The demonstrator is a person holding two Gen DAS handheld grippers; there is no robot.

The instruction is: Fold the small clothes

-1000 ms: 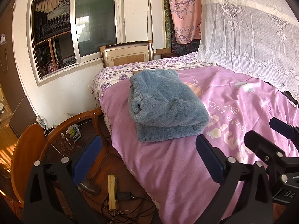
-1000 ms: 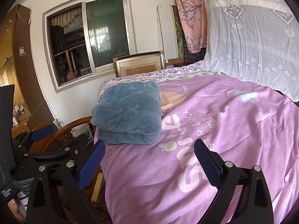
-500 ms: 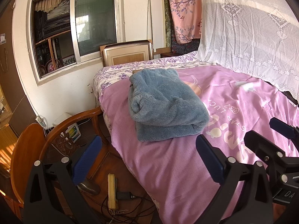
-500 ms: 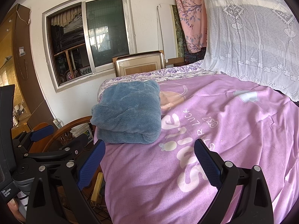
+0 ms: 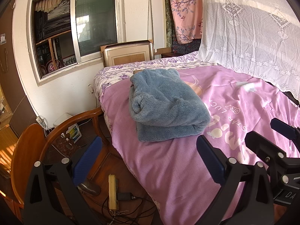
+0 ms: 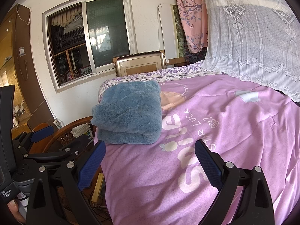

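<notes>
Folded blue-grey fleece garment (image 5: 166, 106), thick and fluffy, lies on the pink printed bedspread (image 5: 168, 168) near the bed's window-side edge, its doubled edge facing the cameras. In the left wrist view it sits at about 12 o'clock from the left gripper (image 5: 148, 159), well apart from it; in the right wrist view it lies at about 11 o'clock from the right gripper (image 6: 150, 161). Each gripper hangs empty with its two blue-padded fingers spread wide, touching nothing. Only bare bedspread lies between the grippers and the garment. Around it: one curved wooden chair (image 5: 61, 129) at 9 o'clock beside the bed, one beige power strip (image 5: 113, 191) with cables on the floor at 7 o'clock, one sliding window (image 5: 75, 24) at 11 o'clock, one framed picture (image 5: 127, 53) leaning behind the bed, one white lace net (image 5: 249, 31) at 2 o'clock. One garment, two grippers.
</notes>
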